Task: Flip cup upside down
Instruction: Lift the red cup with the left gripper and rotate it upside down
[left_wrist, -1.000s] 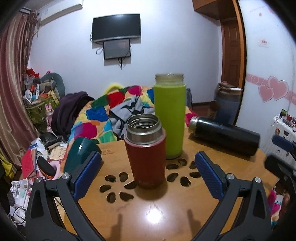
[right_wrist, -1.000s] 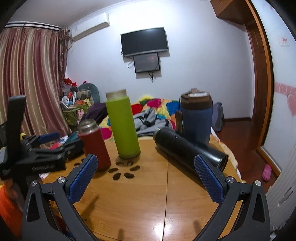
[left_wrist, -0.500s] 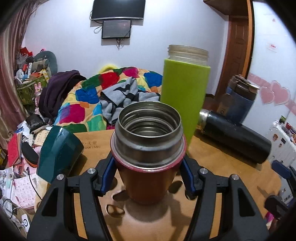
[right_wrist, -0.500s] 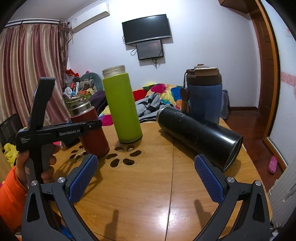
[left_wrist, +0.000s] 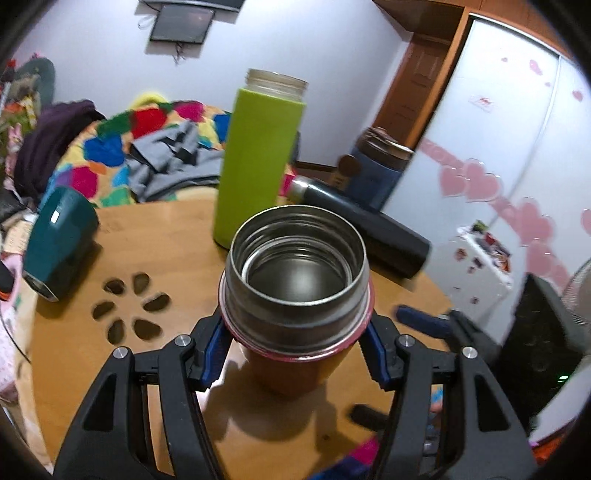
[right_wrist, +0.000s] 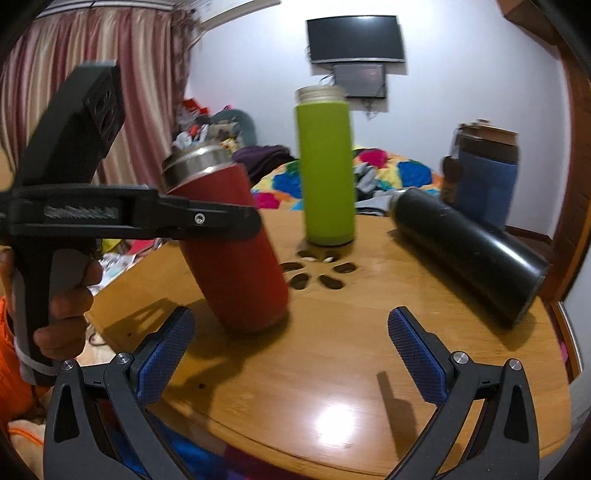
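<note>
Blue-padded fingers of the right gripper (right_wrist: 290, 350) fill the near foreground of its own view, spread wide with nothing between them, hovering over the round wooden table (right_wrist: 332, 398). Just beyond, the left gripper (left_wrist: 295, 349) is clamped on the red cup (right_wrist: 236, 243), its pads pressing both sides of the body just under the steel collar. The cup is tilted: its long axis leans, with the open steel mouth up and angled toward the left gripper's camera, and the base low, at or just above the tabletop; contact cannot be confirmed. A hand (right_wrist: 66, 302) grips the left gripper's handle.

Past the cup, a cluster of petal-shaped cutouts (right_wrist: 314, 269) marks the table's centre. Behind them a tall green bottle (right_wrist: 325, 170) stands upright. To its right a black flask (right_wrist: 469, 251) lies on its side, and a blue mug (right_wrist: 484, 177) stands behind that. A dark teal cup (left_wrist: 59, 243) lies tipped at the table's left edge. Farther back is a bed with a multicoloured quilt (left_wrist: 122, 147).
</note>
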